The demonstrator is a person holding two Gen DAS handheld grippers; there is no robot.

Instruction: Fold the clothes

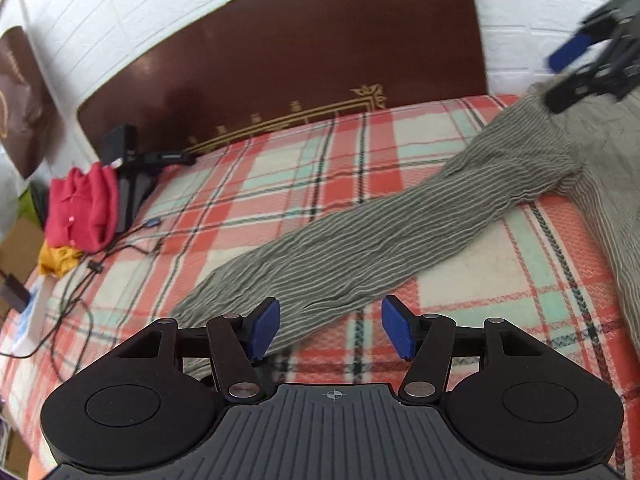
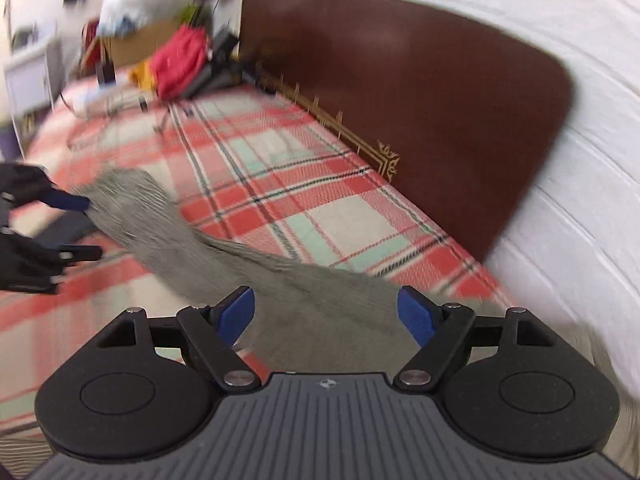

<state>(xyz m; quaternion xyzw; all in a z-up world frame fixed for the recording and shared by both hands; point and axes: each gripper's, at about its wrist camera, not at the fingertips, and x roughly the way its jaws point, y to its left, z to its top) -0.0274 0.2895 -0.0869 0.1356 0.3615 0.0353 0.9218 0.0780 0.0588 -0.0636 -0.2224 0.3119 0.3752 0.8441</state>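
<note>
While a grey ribbed garment [image 1: 360, 236] is spread across the plaid bed cover [image 1: 280, 168], both tongs are held wide and empty.

Red and yellow clothes [image 1: 84, 212] are stacked at the far left beside cables [image 1: 120, 248]; the left gripper [image 1: 330, 330] is poised over the sleeve end, the brown headboard [image 1: 300, 60] is seen behind, and the right gripper [image 2: 326, 316] is set above the garment's body.
</note>
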